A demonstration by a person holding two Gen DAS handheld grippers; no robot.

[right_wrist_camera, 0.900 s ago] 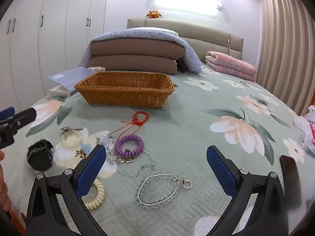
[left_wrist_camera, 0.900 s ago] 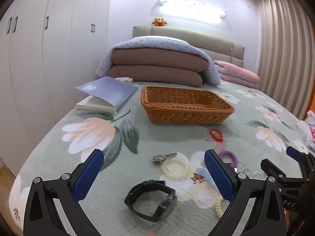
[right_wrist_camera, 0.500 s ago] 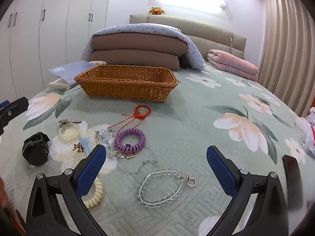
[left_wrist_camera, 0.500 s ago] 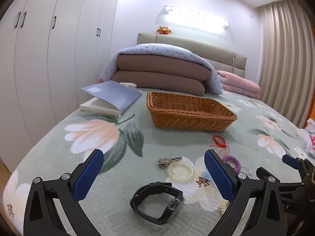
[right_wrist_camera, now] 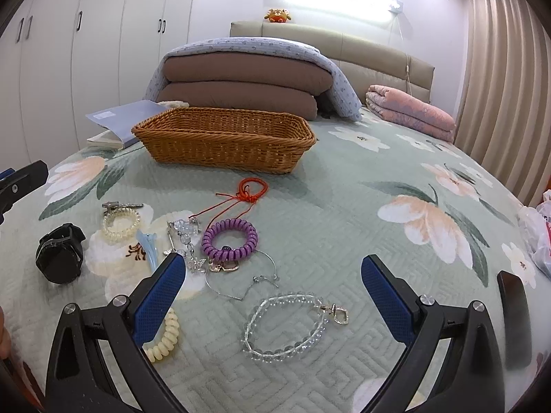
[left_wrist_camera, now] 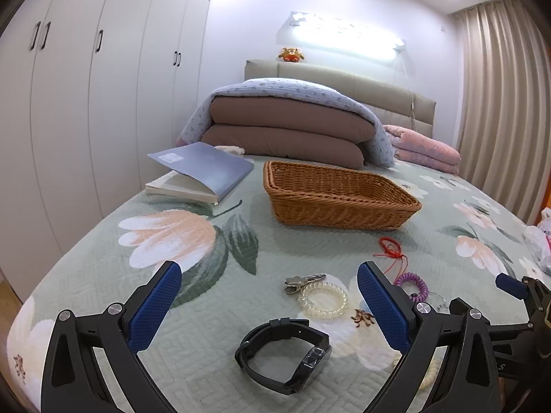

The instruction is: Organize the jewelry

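Nearby, black watch (left_wrist_camera: 286,356) between wide-open jaws.

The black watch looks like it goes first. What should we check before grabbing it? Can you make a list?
1. Left hand-held gripper open, nothing between its jaws: ok.
2. Black watch lies free on the bedspread, apart from the clear coil bracelet and keys: ok.
3. Watch sits between the left jaws' line of reach, just ahead: ok.
4. Wicker basket upright, opening clear: ok.
5. Right hand-held gripper open, off to the side, over the bead bracelet: ok.
6. Whether the basket is empty inside: cannot tell.
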